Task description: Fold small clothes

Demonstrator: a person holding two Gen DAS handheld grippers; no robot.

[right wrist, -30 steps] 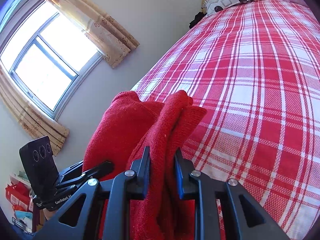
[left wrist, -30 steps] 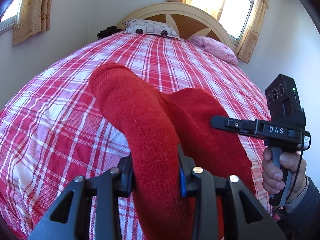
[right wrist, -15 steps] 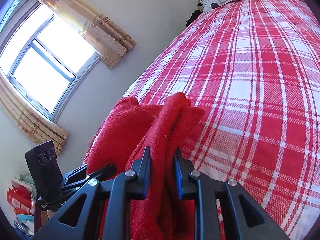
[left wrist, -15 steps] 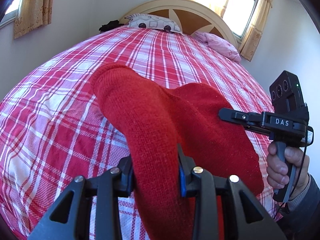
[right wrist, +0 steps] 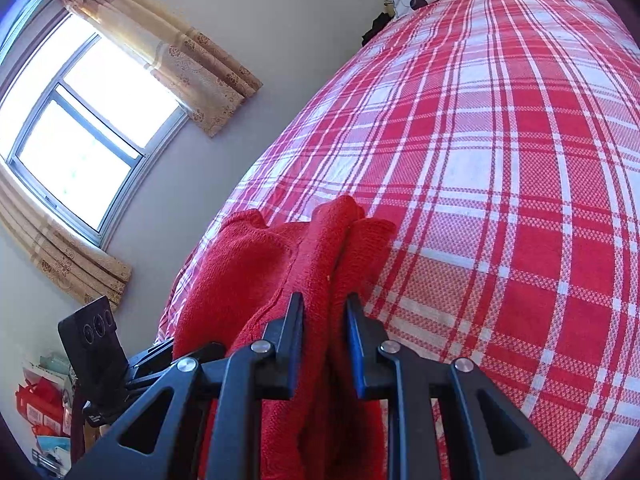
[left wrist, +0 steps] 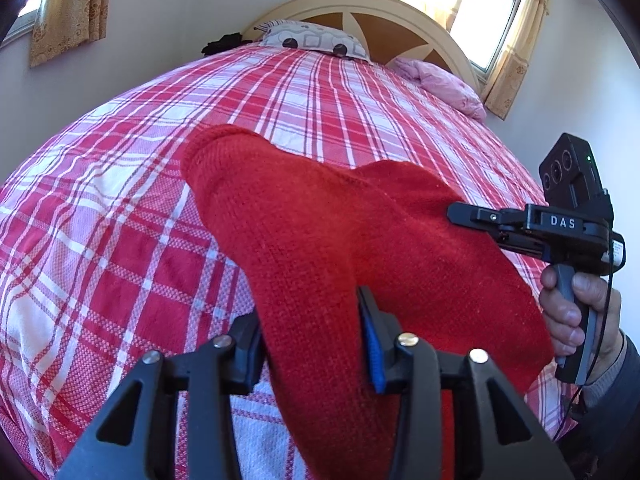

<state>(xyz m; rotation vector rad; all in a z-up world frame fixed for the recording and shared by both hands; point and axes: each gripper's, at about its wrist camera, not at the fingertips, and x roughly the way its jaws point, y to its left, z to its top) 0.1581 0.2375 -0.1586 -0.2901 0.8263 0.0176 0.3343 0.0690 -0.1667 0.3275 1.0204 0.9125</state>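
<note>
A red knitted garment (left wrist: 320, 240) hangs between both grippers above the red plaid bed (left wrist: 120, 220). My left gripper (left wrist: 310, 320) is shut on one end of it, the knit bulging up between the fingers. My right gripper (right wrist: 325, 314) is shut on bunched folds of the same garment (right wrist: 248, 272). In the left wrist view the right gripper (left wrist: 456, 214) grips the garment's right edge, held by a hand. The garment's far tip rests on or just above the bedspread.
Two pillows, a patterned one (left wrist: 312, 38) and a pink one (left wrist: 444, 84), lie against the headboard (left wrist: 360, 12). Curtained windows sit on the walls. Red bags and clutter (right wrist: 36, 404) stand on the floor beside the bed.
Both grippers have carried the garment a little forward and lower over the bed. The garment spreads wider and flatter. Grips are unchanged.
</note>
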